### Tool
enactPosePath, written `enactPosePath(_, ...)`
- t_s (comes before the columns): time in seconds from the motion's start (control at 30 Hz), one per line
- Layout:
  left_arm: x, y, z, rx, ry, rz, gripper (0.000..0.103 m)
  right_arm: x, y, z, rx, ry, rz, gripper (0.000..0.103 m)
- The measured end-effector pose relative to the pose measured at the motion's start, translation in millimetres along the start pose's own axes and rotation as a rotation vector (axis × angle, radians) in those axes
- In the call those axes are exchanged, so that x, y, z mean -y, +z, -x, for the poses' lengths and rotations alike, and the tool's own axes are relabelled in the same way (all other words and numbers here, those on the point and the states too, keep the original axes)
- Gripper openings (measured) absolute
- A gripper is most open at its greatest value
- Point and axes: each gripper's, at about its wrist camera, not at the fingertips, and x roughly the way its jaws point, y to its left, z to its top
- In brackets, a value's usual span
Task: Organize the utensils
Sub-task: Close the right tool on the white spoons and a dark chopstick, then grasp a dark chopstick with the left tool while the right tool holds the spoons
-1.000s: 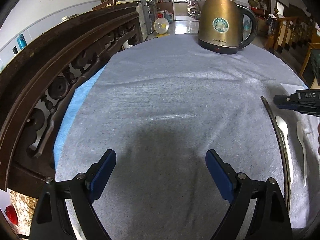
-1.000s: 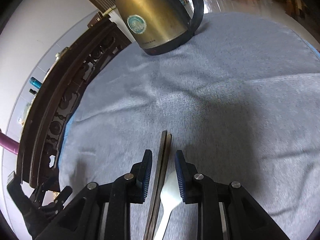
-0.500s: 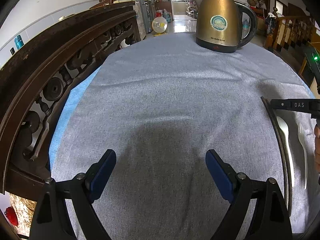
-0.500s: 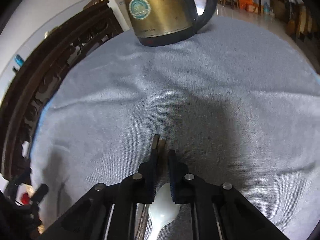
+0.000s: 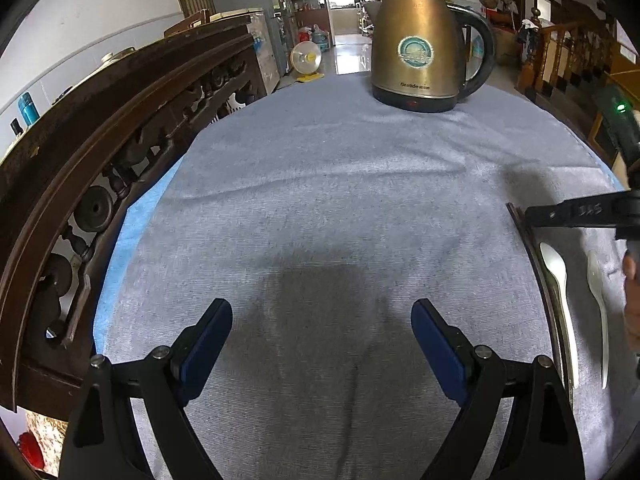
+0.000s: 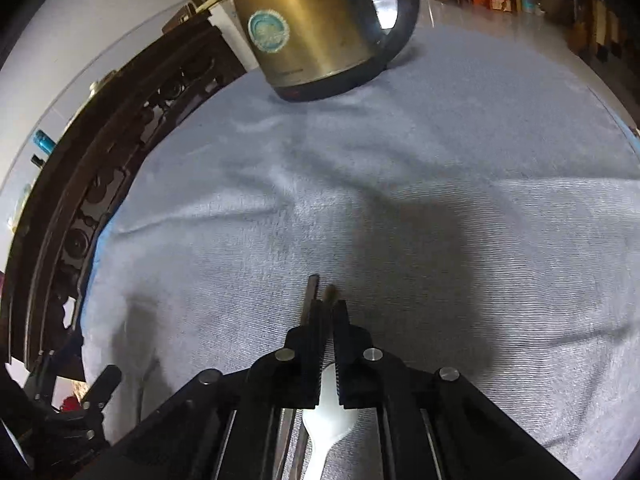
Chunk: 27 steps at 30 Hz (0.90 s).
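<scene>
Right gripper [image 6: 329,312] jaws clenched on slim dark chopsticks [image 6: 312,292], glossy white spoon [image 6: 328,420] beneath, left gripper [image 5: 322,332] jaws released over ribbed grey cloth [image 5: 320,208], second white spoon [image 5: 598,288] only in left view, brassy kettle [image 5: 416,44].

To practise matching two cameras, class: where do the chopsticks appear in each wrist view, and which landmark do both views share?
Left wrist view: the chopsticks run down the far right edge, beside a white spoon, their far ends at the right tool.
Right wrist view: bottom centre, tips poking out between the closed fingers.
Shared landmark: the kettle.
</scene>
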Motion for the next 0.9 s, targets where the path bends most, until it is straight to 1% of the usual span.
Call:
enactPosePath(0.03, 1.1, -0.5, -0.4, -0.001, 0.001, -0.005, 0.091, -3.5, -0.9, -4.1, -0.004, -0.016, 0.005, 0.006)
enactPosePath(0.1, 3.5, -0.6, -2.3, -0.004, 0.005, -0.018, 0.091, -7.1, -4.4, -5.3, 0.01, -0.036, 0.026, 0.01)
enactPosePath(0.23, 9.0, 4.6, -9.5, 0.0, 0.008, -0.037, 0.091, -16.4, -7.4, -3.4, 0.01, -0.091, 0.091, 0.008)
enactPosePath(0.3, 14.3, 11.0, -15.7, 0.011, -0.019, -0.053, 0.091, -17.7, -5.9, -2.2, 0.003, -0.133, 0.108, 0.008)
enactPosePath(0.37, 22.0, 18.9, -22.5, 0.014, -0.049, -0.082, 0.091, -9.9, -4.6, 0.8, 0.001, -0.163, 0.099, 0.007)
enactPosePath(0.5, 43.7, 38.8, -33.1, 0.017, -0.12, -0.136, 0.091, 22.0, 2.2, 7.0, -0.001, -0.147, -0.007, 0.008)
enactPosePath(0.6, 64.3, 53.9, -36.8, 0.003, -0.186, -0.165, 0.091, 33.3, 4.1, 10.5, -0.015, -0.144, -0.039, 0.007)
enactPosePath(0.67, 81.8, 60.7, -38.7, -0.012, -0.228, -0.196, 0.091, 42.5, 6.9, 12.1, -0.035, -0.119, -0.083, 0.007)
enactPosePath(0.77, 104.1, 68.0, -44.7, -0.048, -0.261, -0.233, 0.091, 46.5, 10.2, 10.7, -0.056, -0.093, -0.117, 0.007)
enactPosePath(0.83, 116.2, 69.1, -49.8, -0.073, -0.286, -0.253, 0.083, 52.1, 13.7, 9.2, -0.068, -0.071, -0.145, 0.007)
enactPosePath(0.9, 127.9, 67.7, -61.0, -0.133, -0.312, -0.266, 0.059, 57.6, 13.9, 7.8, -0.072, -0.047, -0.174, 0.007)
